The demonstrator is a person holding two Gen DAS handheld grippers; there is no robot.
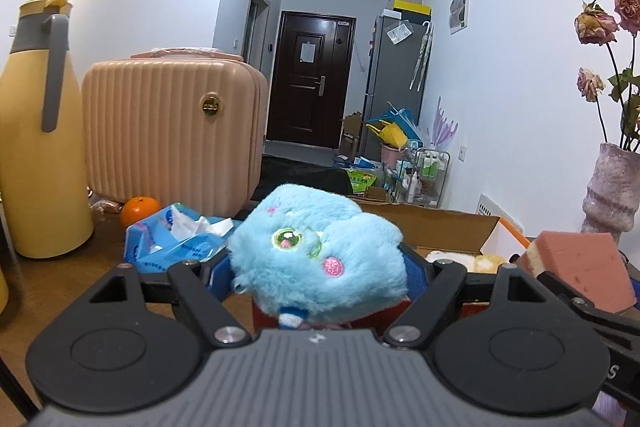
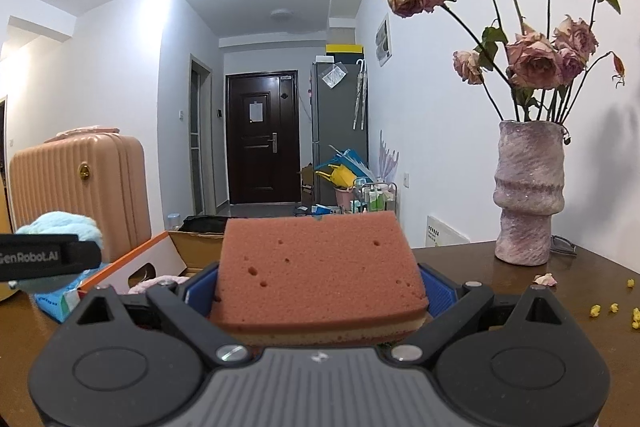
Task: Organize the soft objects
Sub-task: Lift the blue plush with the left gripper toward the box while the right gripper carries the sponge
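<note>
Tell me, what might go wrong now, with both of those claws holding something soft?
The blue plush toy bulges well past the left gripper's fingers, so it might slip or snag on the cardboard box flap. The right gripper carries a pink sponge near the vase of dried roses; a wide swing could tip it.

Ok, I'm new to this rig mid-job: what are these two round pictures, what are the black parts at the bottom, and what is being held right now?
Each picture comes from a fisheye camera mounted on a hand-held gripper, looking forward along its jaws; the black parts are the gripper itself. The left wrist view shows the left gripper closed on a blue plush toy. The right wrist view shows the right gripper closed on a pink sponge. Both are over a brown table. On it stand a vase of dried roses, an open cardboard box, a blue tissue pack, an orange, a yellow jug and a pink case.
</note>
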